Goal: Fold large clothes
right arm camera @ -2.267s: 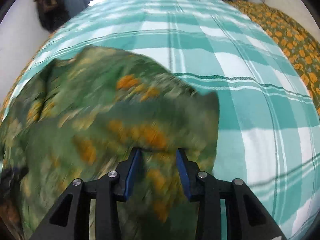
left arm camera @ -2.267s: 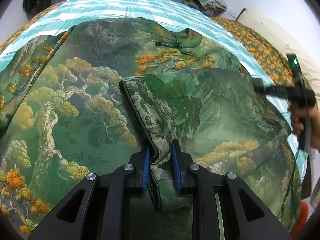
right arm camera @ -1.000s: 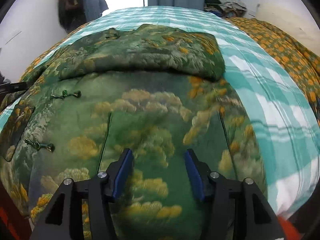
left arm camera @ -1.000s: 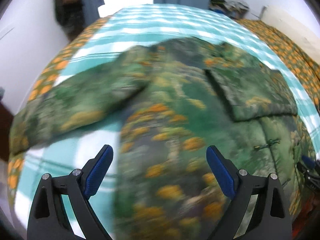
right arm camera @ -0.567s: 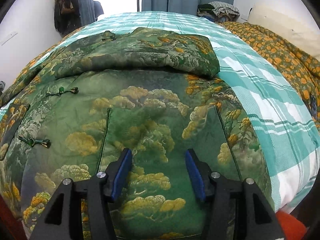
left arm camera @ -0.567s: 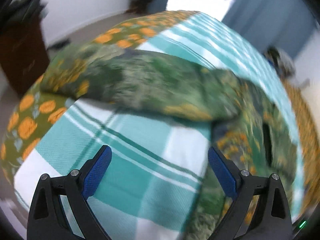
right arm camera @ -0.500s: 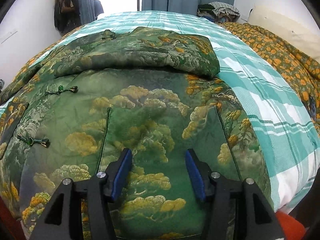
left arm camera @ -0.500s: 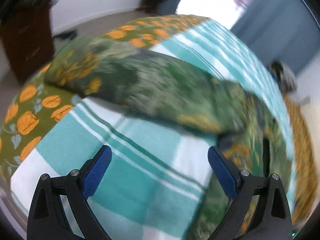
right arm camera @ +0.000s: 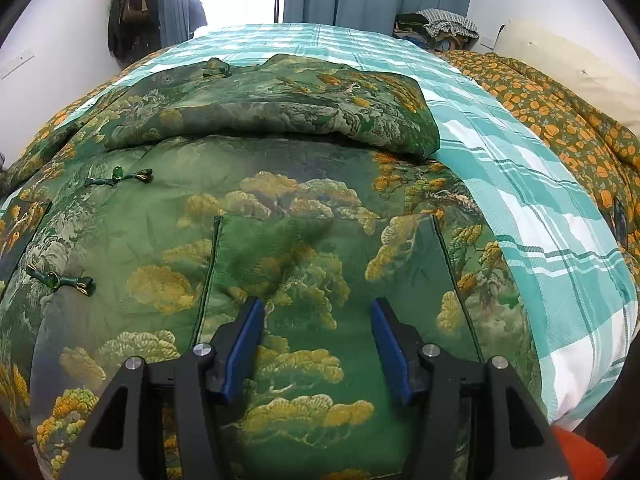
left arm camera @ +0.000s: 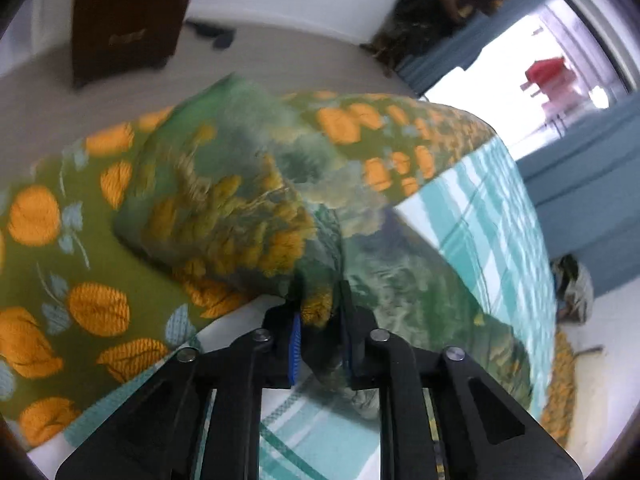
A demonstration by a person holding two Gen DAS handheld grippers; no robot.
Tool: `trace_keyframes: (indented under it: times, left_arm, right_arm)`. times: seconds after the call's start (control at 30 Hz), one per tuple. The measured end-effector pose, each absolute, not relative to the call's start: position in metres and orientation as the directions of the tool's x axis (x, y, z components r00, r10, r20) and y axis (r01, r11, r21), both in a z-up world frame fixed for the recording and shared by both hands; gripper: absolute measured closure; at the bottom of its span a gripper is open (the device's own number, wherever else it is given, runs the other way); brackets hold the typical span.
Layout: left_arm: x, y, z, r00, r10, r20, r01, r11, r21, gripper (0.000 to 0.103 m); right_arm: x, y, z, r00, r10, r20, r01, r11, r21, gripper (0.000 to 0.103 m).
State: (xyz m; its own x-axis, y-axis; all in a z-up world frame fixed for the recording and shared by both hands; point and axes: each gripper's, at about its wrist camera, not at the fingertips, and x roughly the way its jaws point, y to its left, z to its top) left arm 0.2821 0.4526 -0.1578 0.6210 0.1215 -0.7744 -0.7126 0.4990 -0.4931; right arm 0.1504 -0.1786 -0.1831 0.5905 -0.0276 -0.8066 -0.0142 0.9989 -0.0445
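On the bed, over a teal plaid sheet [right arm camera: 532,200], a large green jacket [right arm camera: 280,240] with a printed landscape of pines and clouds lies spread front-up, its knotted frog fasteners [right arm camera: 120,176] showing near one side. One sleeve [right arm camera: 280,108] is already folded across the chest, its cuff end resting near the sheet's bare stripe. The other sleeve [left arm camera: 224,208] trails off toward the edge of the bed, onto an orange-flowered quilt [left arm camera: 52,272].

The left gripper [left arm camera: 318,340] has closed on that trailing sleeve, a bunch of the fabric pinched between its blue pads [left arm camera: 295,348]; the view there is blurred, so I cannot tell exactly how much cloth it has. The right gripper [right arm camera: 316,344] hangs over the lower front panel of the jacket with its jaws half apart and nothing between them; the pads seem to sit just above the fabric, not pressing it.

The step in hand looks like the second sleeve fold. Next, I judge, the left hand must lift the sleeve clear of the quilt and carry it across the body to lie over the first one, keeping it flat. The right gripper could steady the panel so the jacket does not slide with the pull.
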Motion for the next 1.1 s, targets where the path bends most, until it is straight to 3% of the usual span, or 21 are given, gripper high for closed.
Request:
trace_keyframes:
  times: [0.2,0.4,0.6,0.77,0.87,0.93,1.0,1.1]
  left_arm:
    - [0.321,0.348,-0.047,0.719,0.225,-0.658,-0.482,0.843,-0.239,0.093]
    - [0.347,0.189,0.010,0.830,0.053,-0.555,-0.095,0.994,-0.047,0.093]
    - [0.369,0.068,-0.035,0.771,-0.062,-0.634,0.113,0.993,0.041,0.094]
    - [0.382,0.015,-0.116,0.662,-0.046,-0.748,0.180,0.979,0.099,0.093]
    - [0.374,0.006,-0.141,0.605,-0.027,-0.796,0.182,0.978,0.105,0.077]
    - [0.360,0.010,-0.140,0.595,-0.044,-0.803,0.185,0.979,0.083,0.042]
    - [0.344,0.018,-0.132,0.607,-0.081,-0.791,0.197,0.979,0.051,0.023]
    - [0.316,0.038,-0.124,0.615,-0.133,-0.777,0.209,0.978,-0.001,0.017]
  right_arm:
    - [0.150,-0.180,-0.184,0.603,-0.016,-0.798,-0.011,1.000,-0.029,0.046]
    - [0.149,-0.184,-0.184,0.605,0.002,-0.796,-0.011,1.000,-0.007,0.046]
    - [0.148,-0.187,-0.185,0.613,0.014,-0.790,-0.016,1.000,0.005,0.046]
    - [0.148,-0.190,-0.185,0.615,0.029,-0.788,-0.024,1.000,0.018,0.046]
    - [0.146,-0.193,-0.185,0.613,0.040,-0.789,-0.034,0.999,0.025,0.046]
    - [0.147,-0.194,-0.180,0.606,0.049,-0.794,-0.044,0.999,0.028,0.046]
    - [0.147,-0.199,-0.167,0.614,0.073,-0.786,-0.059,0.997,0.046,0.046]
    - [0.155,-0.209,-0.136,0.670,0.129,-0.731,-0.062,0.991,0.118,0.046]
